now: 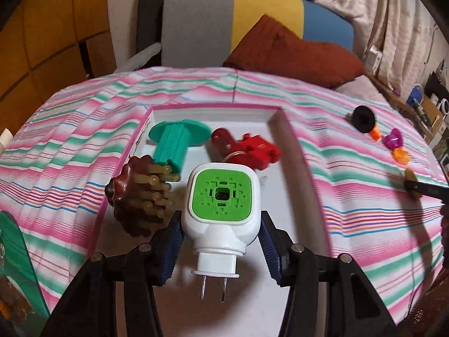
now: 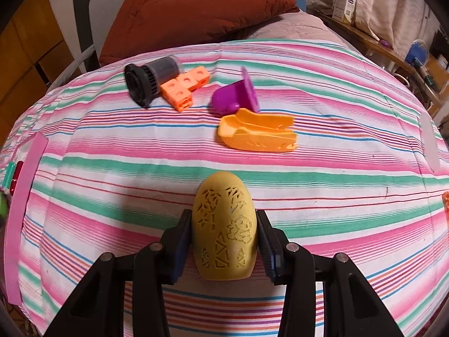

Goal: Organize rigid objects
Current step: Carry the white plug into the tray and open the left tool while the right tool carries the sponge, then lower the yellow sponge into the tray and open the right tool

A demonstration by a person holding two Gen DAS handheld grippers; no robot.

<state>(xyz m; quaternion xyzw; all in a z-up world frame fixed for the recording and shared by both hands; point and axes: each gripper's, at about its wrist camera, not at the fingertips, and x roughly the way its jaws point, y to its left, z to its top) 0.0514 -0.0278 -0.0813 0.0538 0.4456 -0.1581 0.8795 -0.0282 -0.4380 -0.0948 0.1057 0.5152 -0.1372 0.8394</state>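
**Q:** Prongs nearest the lens on the left — what carries them?

**A:** They belong to the plug-in unit (image 1: 221, 210), white with a green face. It sits between the fingers of the left gripper (image 1: 221, 226), prongs pointing back at the camera, green face up and forward. The pads look to be touching its sides, so I judge it clamped, though the right pad's contact is hard to confirm.

**Q:** Where is it relative to the tray?

**A:** Over the near end of the tray (image 1: 276, 120), long axis running along the gripper's reach. Ahead lie a teal spool (image 1: 176, 140), a red piece (image 1: 252, 148) and, at the left rim, a brown spiky ball (image 1: 137, 196).

**Q:** And the right side?

**A:** The right gripper (image 2: 224, 226) has its fingers closed against a yellow egg (image 2: 224, 224) on the striped cloth (image 2: 112, 191), long axis pointing away from the camera.

**Q:** Which way must the egg go?

**A:** Left, I judge: the tray's pink edge (image 2: 22, 210) shows at that view's left border. The left arm is the one already at the tray.
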